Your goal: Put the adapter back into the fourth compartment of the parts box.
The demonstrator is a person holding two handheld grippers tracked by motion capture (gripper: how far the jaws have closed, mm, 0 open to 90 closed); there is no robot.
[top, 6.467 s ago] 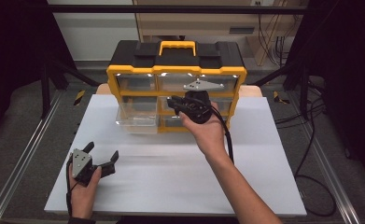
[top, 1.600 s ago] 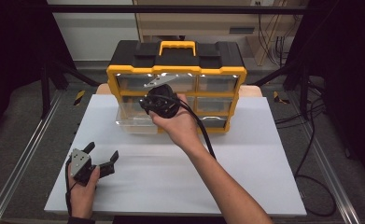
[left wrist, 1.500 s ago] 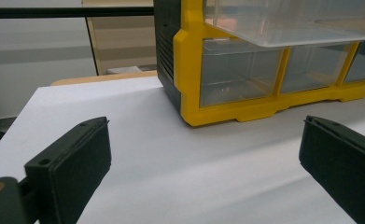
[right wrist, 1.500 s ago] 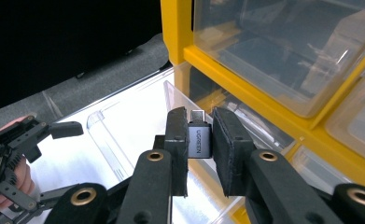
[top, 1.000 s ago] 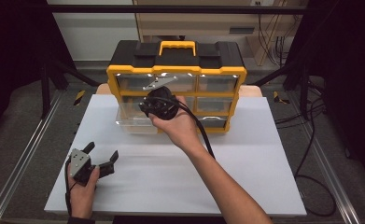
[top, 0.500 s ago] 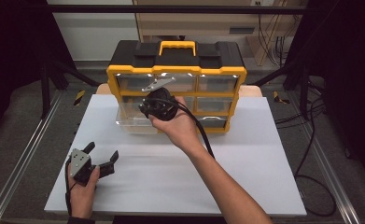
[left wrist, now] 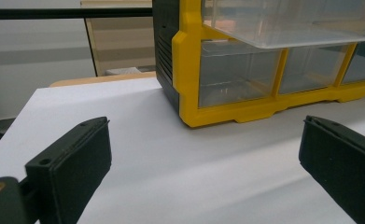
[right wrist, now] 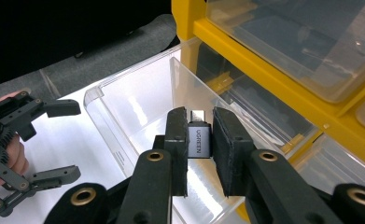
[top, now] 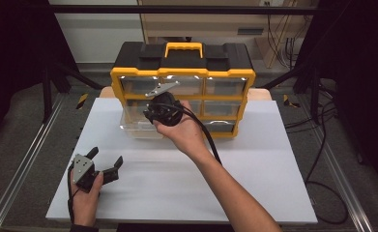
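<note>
My right gripper (right wrist: 200,127) is shut on a small grey adapter (right wrist: 199,142) with a metal plug at its far end, pinched between the two black pads. It hangs over the clear drawer (right wrist: 138,98) that is pulled out of the yellow and black organizer (top: 181,72). In the high view the right gripper (top: 152,115) hovers at the organizer's lower left, above that drawer (top: 137,129). My left gripper (top: 107,155) rests on the white table (top: 254,174) at the near left, open and holding nothing, its wide-apart jaws (left wrist: 203,154) pointing toward the organizer (left wrist: 189,70).
The organizer has several clear drawers in its yellow frame and a yellow handle on top. The pulled-out drawer (left wrist: 283,28) juts over the table. A black cable (top: 206,135) trails from the right gripper along the forearm. Metal rails run along both table sides.
Since the oldest frame my right gripper has moved left from the organizer's middle to over the pulled-out drawer. Over the last second it has barely shifted. The left gripper has stayed put.
</note>
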